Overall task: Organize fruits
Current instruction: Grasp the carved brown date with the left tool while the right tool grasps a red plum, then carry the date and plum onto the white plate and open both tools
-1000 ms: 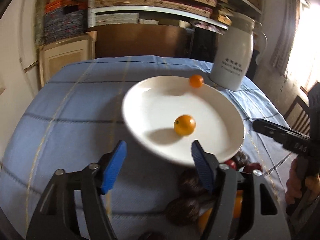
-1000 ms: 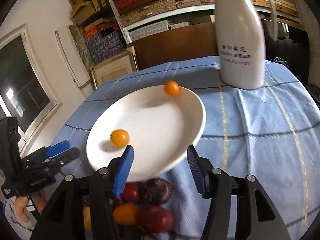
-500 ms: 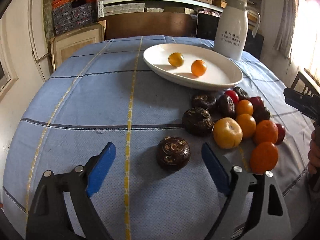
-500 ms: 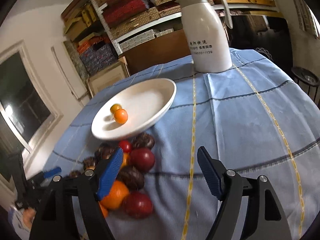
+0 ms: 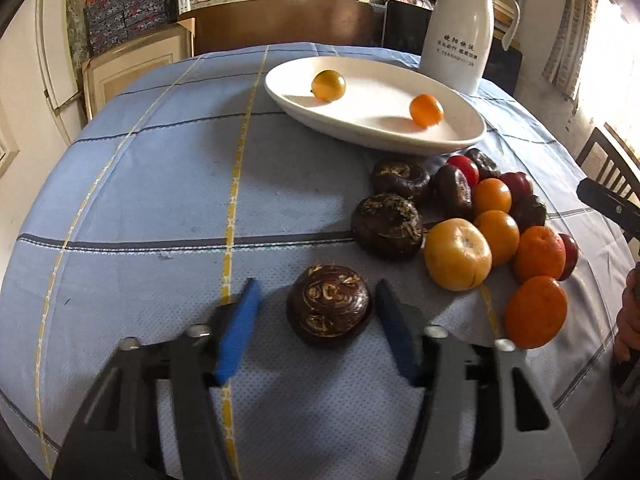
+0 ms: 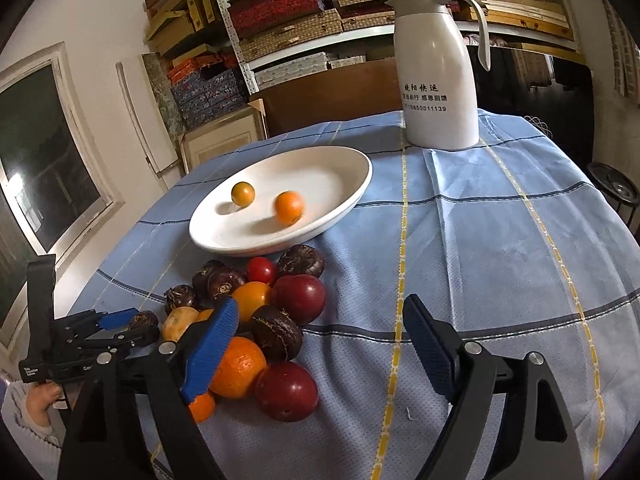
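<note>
Jug (image 6: 438,80) lettering reads 15850011139; your left gripper (image 5: 316,312) brackets a dark fruit (image 5: 329,305), jaws wide; your right gripper (image 6: 320,332) hangs wide beside the fruit pile (image 6: 260,312)

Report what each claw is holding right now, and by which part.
Nothing is held. The left claw stands open around the round dark brown fruit, fingers not touching. The right claw is open and empty.
</note>
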The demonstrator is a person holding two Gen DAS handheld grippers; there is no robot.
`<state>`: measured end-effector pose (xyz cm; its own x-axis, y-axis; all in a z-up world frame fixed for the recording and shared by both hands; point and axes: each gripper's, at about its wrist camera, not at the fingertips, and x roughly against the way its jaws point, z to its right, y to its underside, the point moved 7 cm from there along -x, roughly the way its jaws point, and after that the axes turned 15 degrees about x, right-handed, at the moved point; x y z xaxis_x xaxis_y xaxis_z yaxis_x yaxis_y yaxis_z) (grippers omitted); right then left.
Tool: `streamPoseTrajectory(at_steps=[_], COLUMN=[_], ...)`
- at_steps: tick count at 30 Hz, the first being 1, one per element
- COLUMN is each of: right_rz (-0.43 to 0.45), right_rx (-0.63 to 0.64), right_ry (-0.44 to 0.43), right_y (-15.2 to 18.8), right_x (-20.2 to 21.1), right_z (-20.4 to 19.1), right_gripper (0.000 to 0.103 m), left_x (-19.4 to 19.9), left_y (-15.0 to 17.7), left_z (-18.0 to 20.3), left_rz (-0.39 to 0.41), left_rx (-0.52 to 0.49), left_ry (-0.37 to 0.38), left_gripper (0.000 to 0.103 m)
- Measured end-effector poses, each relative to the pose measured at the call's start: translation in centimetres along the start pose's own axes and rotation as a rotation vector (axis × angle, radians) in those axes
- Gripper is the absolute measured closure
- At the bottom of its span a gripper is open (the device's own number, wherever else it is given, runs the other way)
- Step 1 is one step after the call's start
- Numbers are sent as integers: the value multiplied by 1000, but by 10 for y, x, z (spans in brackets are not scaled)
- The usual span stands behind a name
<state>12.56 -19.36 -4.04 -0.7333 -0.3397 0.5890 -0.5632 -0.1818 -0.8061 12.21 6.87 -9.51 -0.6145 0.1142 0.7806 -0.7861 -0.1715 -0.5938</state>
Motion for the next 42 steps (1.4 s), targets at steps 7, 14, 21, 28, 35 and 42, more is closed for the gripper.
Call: streamPoseTrajectory(at_steps=[7,14,21,28,35,42], right_rz=[-27,-81,-146,-199,-174,-146], right_rx=[0,-35,-42,-67,-107,-126], right_ry=[-58,-131,-217,-301,-315,-298], right_y=[10,32,39,46,45,42], right_x=[5,10,-3,-15,-12,-9], right_z=[-10,-13,-22,-27,-22,-15], right_gripper=[18,27,41,58,66,66], left_x=[2,2,1,0,1,7], left_y=[1,-1,0,1,2,0], left_z=[1,-2,-2,0,-1,1], left_rz=[0,0,-4,-6,-7,20], left_rx=[11,33,33,22,30,28], left_ry=[39,45,46,44,58,69], left_gripper=[63,63,63,62,62,63])
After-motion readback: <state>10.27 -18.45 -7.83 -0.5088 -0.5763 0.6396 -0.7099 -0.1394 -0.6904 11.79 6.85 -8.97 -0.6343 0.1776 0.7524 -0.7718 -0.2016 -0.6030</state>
